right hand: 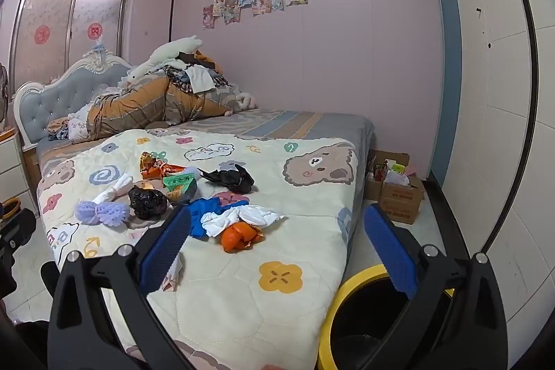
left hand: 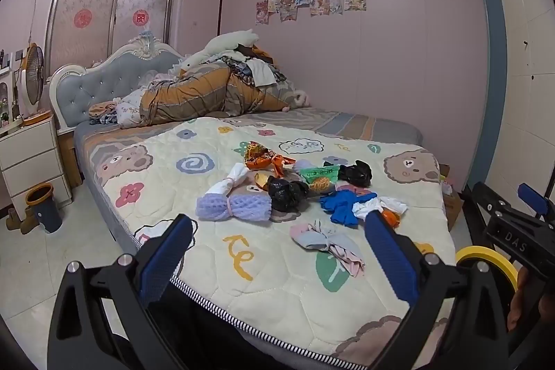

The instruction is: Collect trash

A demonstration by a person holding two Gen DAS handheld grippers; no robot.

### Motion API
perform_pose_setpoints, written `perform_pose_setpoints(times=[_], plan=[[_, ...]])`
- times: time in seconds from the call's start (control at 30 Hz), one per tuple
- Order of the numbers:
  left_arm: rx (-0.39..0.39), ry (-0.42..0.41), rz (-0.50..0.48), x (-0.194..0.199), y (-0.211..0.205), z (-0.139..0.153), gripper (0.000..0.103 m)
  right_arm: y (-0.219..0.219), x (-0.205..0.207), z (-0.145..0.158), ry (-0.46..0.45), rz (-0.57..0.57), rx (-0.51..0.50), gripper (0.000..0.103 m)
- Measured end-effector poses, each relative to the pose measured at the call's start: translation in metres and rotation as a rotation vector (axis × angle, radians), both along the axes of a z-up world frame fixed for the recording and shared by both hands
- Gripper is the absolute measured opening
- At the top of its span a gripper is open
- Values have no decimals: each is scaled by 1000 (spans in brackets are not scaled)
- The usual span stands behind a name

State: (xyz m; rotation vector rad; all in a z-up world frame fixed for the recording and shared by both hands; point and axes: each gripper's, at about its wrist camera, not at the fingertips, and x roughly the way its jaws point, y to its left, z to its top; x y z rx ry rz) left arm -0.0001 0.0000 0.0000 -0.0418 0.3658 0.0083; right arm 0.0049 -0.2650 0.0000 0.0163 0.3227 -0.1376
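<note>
Several pieces of trash lie on the cream cartoon quilt (left hand: 277, 269) of the bed: a purple foam net (left hand: 233, 207), a black crumpled bag (left hand: 286, 193), a blue glove (left hand: 341, 205), an orange snack wrapper (left hand: 262, 158), a grey-pink crumpled cloth (left hand: 329, 241) and orange peel (right hand: 239, 236). My left gripper (left hand: 277, 245) hovers open over the bed's near edge, nothing between its fingers. My right gripper (right hand: 277, 241) is open too, at the bed's right corner, above a yellow-rimmed black bin (right hand: 350, 318) on the floor.
A heap of bedding and clothes (left hand: 222, 82) fills the head of the bed. A white nightstand (left hand: 27, 158) and a second orange-rimmed bin (left hand: 43, 205) stand at the left. Cardboard boxes (right hand: 395, 189) sit by the wall, a wardrobe (right hand: 492, 92) at the right.
</note>
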Motion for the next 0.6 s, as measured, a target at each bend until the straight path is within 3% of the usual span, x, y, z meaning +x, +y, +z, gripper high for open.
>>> perform_pose_setpoints(times=[0.6], plan=[[-4, 13, -2, 0, 1, -2, 96, -1, 3, -3, 9, -2, 7, 96]])
